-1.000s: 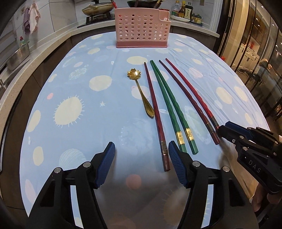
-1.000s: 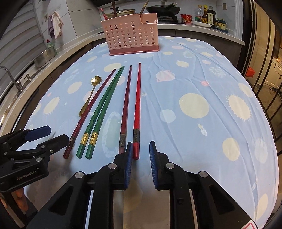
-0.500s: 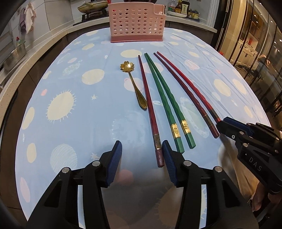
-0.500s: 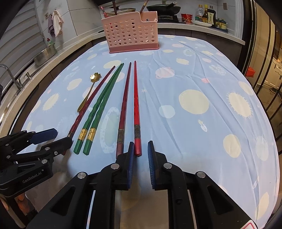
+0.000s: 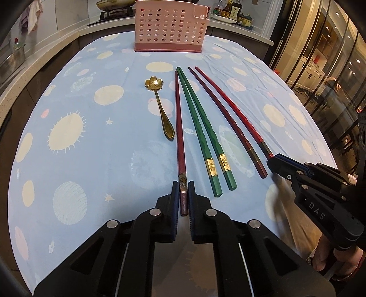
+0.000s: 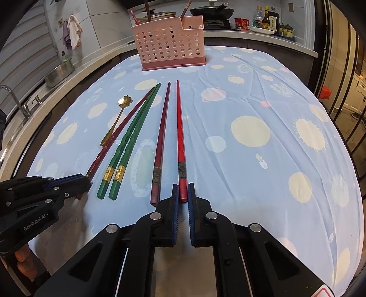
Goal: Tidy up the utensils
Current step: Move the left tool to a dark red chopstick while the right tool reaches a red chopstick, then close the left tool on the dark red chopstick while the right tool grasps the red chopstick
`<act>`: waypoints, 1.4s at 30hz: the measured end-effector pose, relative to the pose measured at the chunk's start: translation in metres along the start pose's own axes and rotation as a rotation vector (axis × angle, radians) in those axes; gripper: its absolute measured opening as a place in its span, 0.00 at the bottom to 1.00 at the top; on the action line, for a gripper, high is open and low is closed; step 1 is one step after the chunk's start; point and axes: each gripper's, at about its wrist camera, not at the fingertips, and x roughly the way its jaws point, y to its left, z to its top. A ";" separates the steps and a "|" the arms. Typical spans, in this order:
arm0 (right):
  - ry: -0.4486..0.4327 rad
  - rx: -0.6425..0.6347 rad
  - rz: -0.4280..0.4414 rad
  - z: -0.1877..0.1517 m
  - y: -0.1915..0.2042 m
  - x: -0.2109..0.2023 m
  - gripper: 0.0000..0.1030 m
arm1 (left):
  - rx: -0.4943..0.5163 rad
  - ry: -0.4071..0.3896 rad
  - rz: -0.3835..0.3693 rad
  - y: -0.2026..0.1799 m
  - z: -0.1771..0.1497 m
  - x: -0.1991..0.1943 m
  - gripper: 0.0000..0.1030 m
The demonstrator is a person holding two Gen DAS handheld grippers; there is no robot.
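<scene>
Five chopsticks and a gold flower spoon (image 5: 160,109) lie on the blue tablecloth. My left gripper (image 5: 183,194) is shut on the near end of the leftmost dark red chopstick (image 5: 179,128), still flat on the cloth. My right gripper (image 6: 183,194) is shut on the near end of the bright red chopstick (image 6: 179,137), the rightmost one. Between them lie two green chopsticks (image 5: 201,128) and a maroon chopstick (image 6: 161,141). A pink perforated utensil holder (image 5: 170,26) stands at the table's far end and also shows in the right wrist view (image 6: 170,42).
The holder has a few utensils standing in it (image 6: 146,11). A kitchen counter with a sink (image 6: 57,73), stove pans (image 6: 210,10) and bottles (image 6: 267,19) curves behind the table. Glass doors are on the right. The table (image 6: 251,128) has bare cloth right of the chopsticks.
My left gripper moved forward and right and closed on the dark red chopstick's end. My right gripper advanced and closed on the bright red chopstick's end.
</scene>
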 end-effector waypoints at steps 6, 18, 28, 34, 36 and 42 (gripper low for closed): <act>-0.039 0.013 0.013 0.003 -0.002 -0.020 0.07 | -0.003 -0.035 -0.011 0.000 0.003 -0.019 0.07; -0.215 0.037 0.055 0.044 -0.011 -0.088 0.07 | 0.016 -0.190 -0.031 -0.008 0.033 -0.077 0.06; -0.337 0.037 0.074 0.096 -0.016 -0.118 0.07 | 0.044 -0.319 -0.018 -0.008 0.084 -0.105 0.01; -0.341 0.029 0.056 0.093 -0.012 -0.117 0.07 | 0.040 -0.258 -0.013 0.000 0.072 -0.084 0.03; -0.320 0.035 0.059 0.085 -0.012 -0.113 0.07 | 0.032 -0.200 -0.020 0.002 0.058 -0.067 0.15; -0.282 0.049 0.066 0.065 -0.011 -0.109 0.07 | 0.025 -0.051 -0.008 0.001 0.013 -0.018 0.34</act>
